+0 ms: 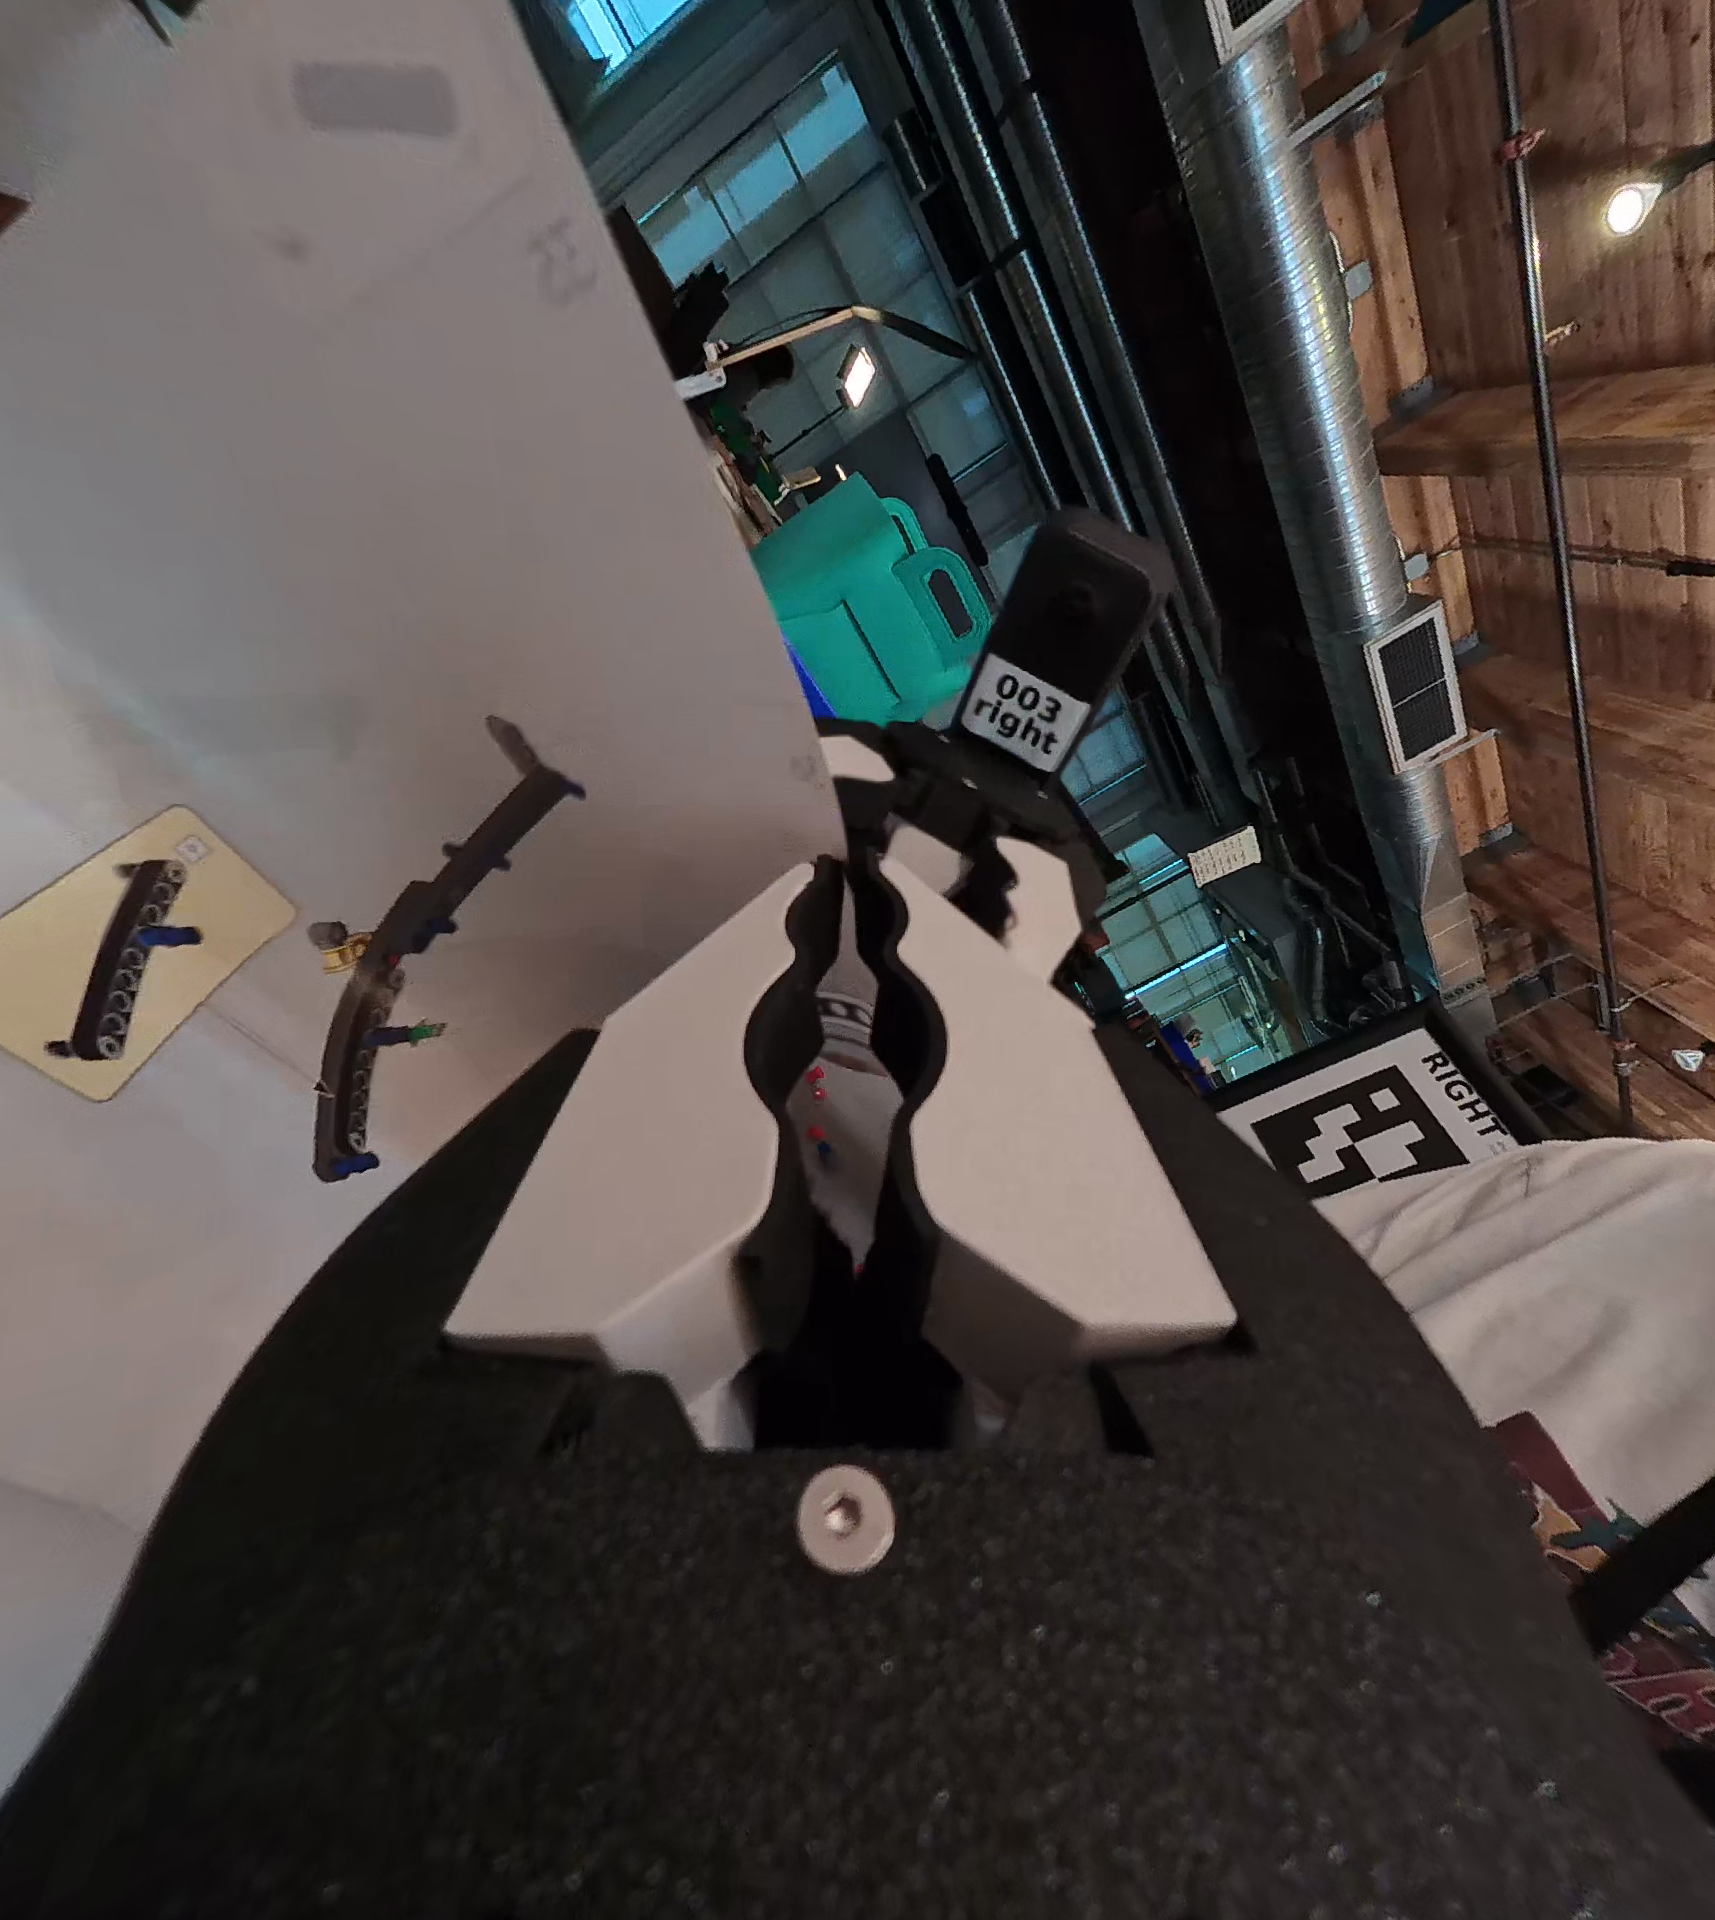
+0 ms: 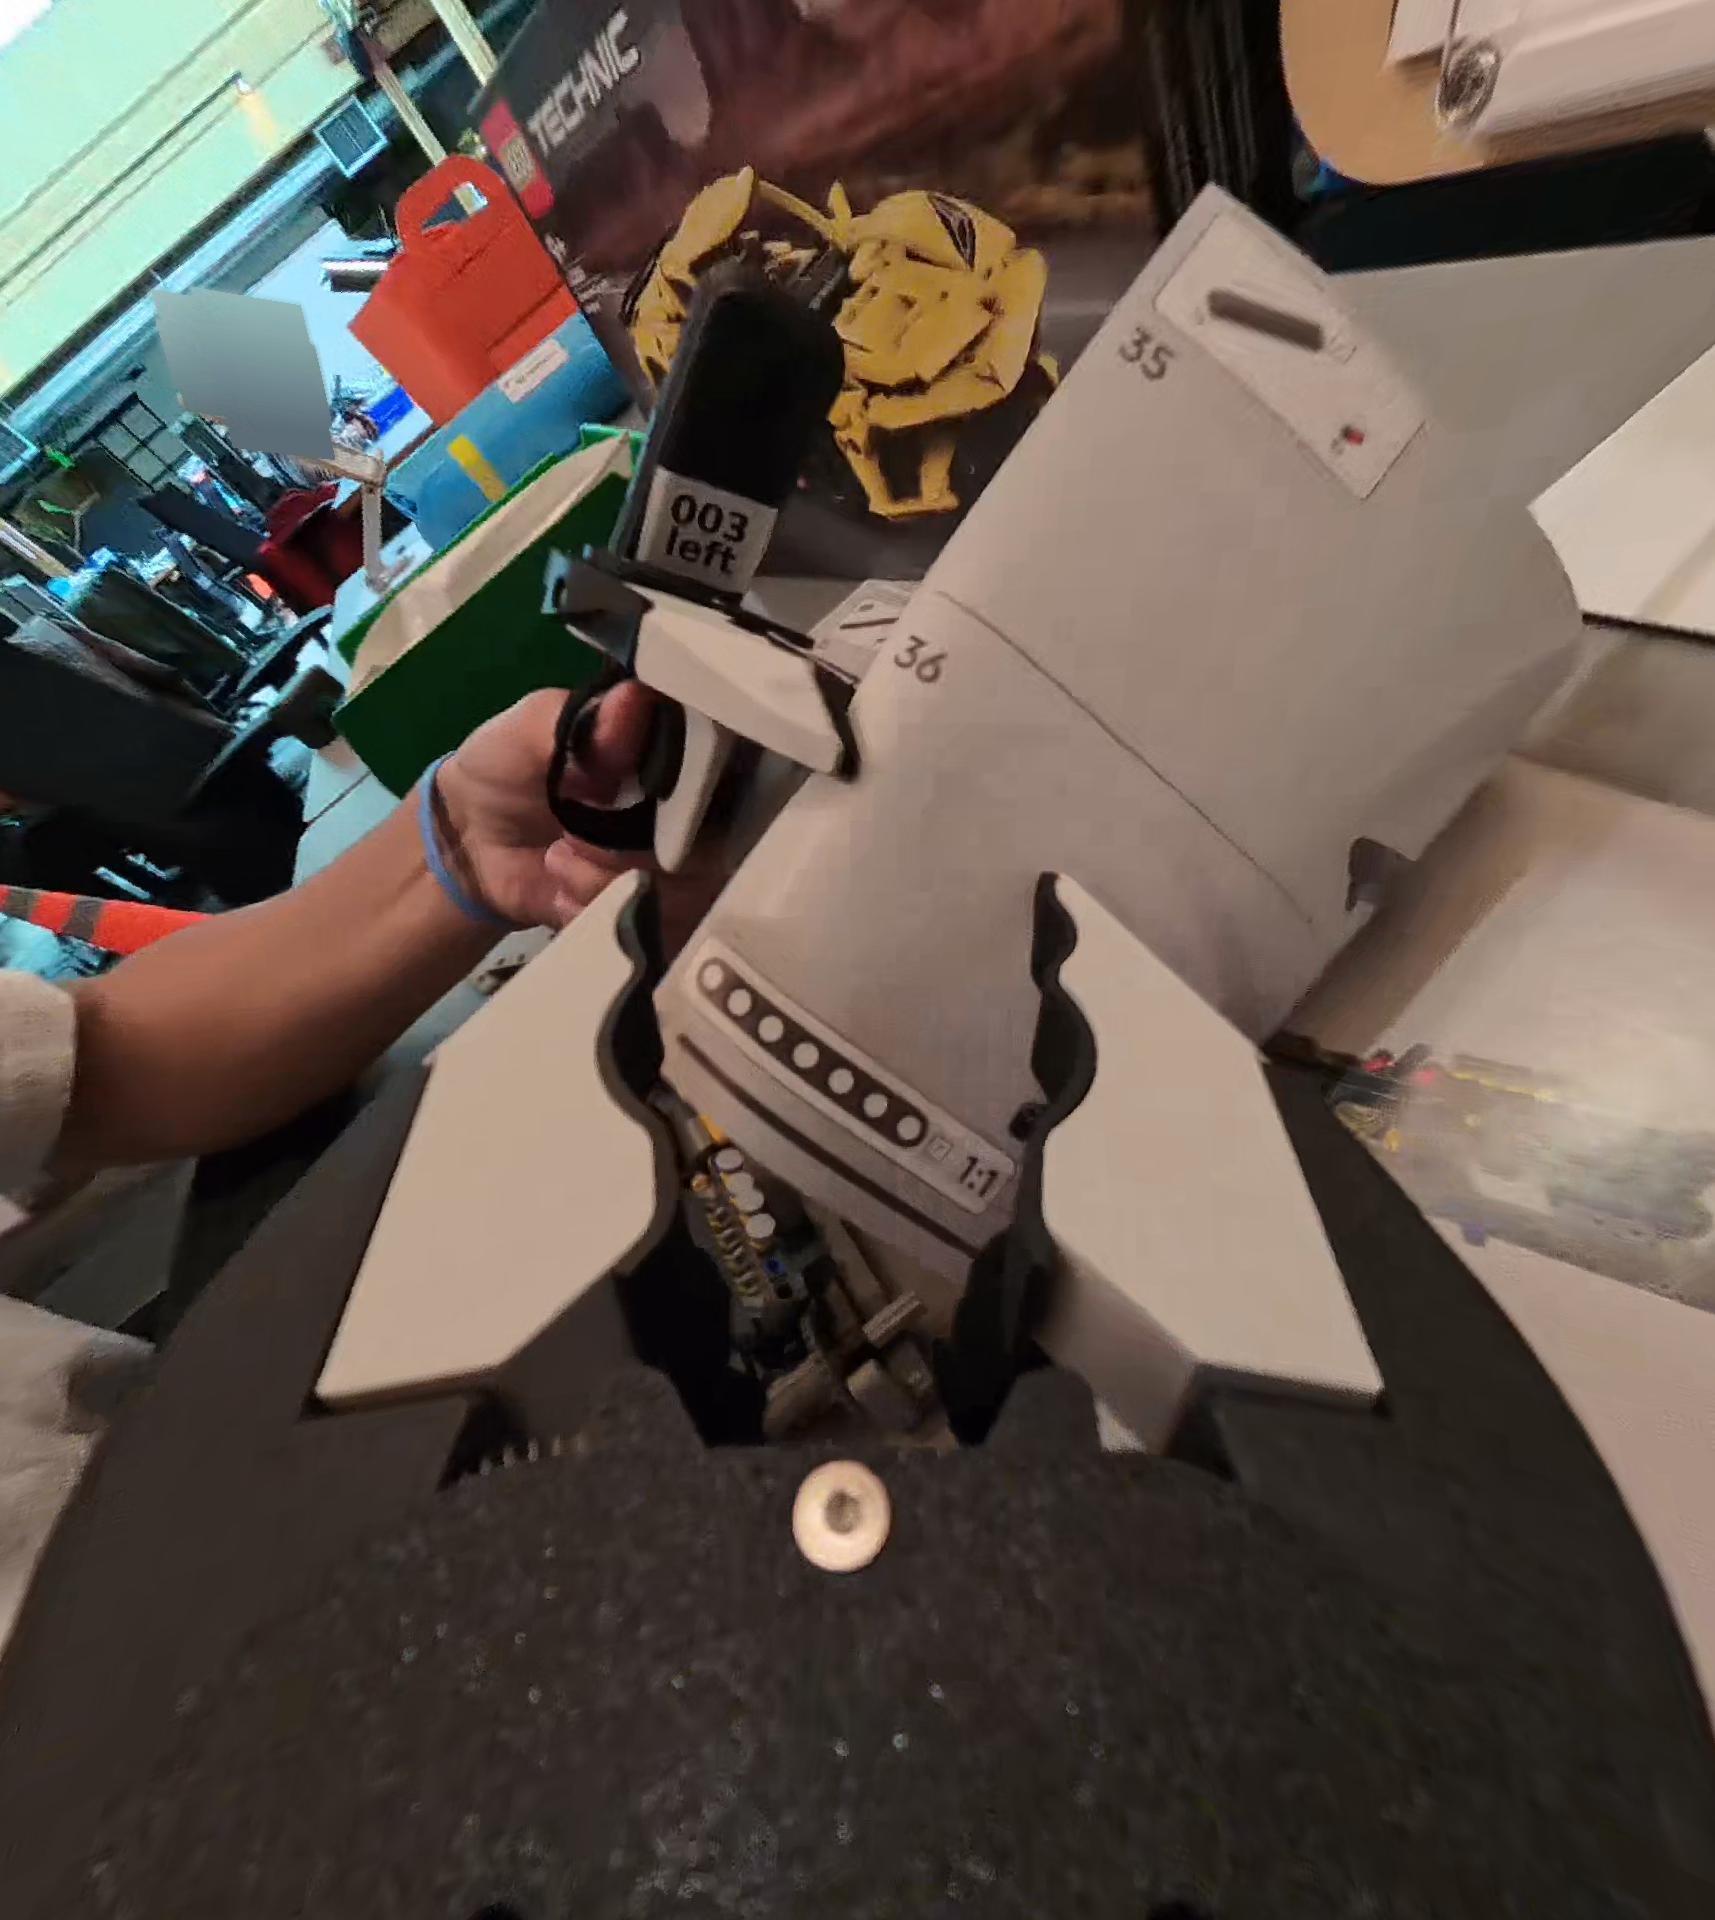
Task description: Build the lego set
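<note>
**Left tool pinches booklet page while right tool stands open**

Black-bodied and nearest the lens in the left wrist view, the left tool (image 1: 837, 883) has its white fingers drawn together, the wavy pads closed on the edge of a lifted page of the instruction booklet (image 1: 313, 468). The page stands steeply and fills the left of the frame. On it, a printed black beam diagram (image 1: 417, 956) runs its long axis from lower left to upper right, beside a yellow inset (image 1: 105, 951) showing a shorter beam. Just past the fingertips hangs the right tool (image 1: 983, 883), facing the camera. A white sleeve (image 1: 1559, 1299) lies at the right edge.

From the right wrist view, the right tool's fingers are spread well apart and grip nothing. The curled page rises between them, and a printed strip of round holes (image 2: 811, 1060) slants from upper left to lower right. Beneath the page, between the fingers, lies a jumble of loose lego parts (image 2: 759, 1247). A hand (image 2: 510, 821) wearing a blue wristband (image 2: 437, 857) reaches in from the left, forearm near level, and grips the left tool's handle; that tool's tip meets the page's left edge. To the right, on a white surface, sits a blurred dark-and-yellow shape (image 2: 1559, 1164); whether it is print or parts cannot be told. The lego box (image 2: 624, 125) stands behind on the table (image 2: 1092, 270).
</note>
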Demonstrator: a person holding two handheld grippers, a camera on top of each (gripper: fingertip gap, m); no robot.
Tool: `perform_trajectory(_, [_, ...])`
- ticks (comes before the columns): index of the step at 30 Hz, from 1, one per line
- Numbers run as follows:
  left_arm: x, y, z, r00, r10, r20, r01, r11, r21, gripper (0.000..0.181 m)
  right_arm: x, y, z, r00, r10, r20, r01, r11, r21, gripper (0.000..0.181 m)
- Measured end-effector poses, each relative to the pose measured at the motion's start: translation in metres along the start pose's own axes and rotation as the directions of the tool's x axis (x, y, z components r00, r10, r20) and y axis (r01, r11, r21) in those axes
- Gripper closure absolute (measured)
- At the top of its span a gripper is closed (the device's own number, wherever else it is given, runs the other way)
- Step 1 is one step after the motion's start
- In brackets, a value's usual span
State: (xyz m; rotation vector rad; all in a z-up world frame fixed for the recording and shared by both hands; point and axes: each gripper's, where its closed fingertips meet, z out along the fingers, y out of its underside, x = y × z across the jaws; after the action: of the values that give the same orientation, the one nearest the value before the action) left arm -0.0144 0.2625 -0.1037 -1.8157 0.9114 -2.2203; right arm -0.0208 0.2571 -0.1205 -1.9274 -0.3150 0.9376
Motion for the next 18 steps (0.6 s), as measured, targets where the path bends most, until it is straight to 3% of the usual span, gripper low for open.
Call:
perform_trajectory(5, [-0.002,0.003,0.004,1.0,0.004,0.008,-0.004,1.0,-0.013,0.18,0.016,0.003,-0.001,0.997,-0.017,-0.069,0.017,1.0,-0.008,0.155])
perform_trajectory(13, [-0.001,0.0,0.002,1.0,0.015,0.018,-0.015,1.0,-0.007,0.179,0.024,-0.005,-0.015,0.995,-0.004,-0.102,0.01,0.998,0.059,0.176])
perform_trajectory(18, [-0.016,-0.002,-0.004,0.984,0.087,0.156,-0.083,0.996,-0.031,0.179,0.051,0.0,-0.038,0.977,0.036,-0.212,-0.027,0.999,0.048,0.176])
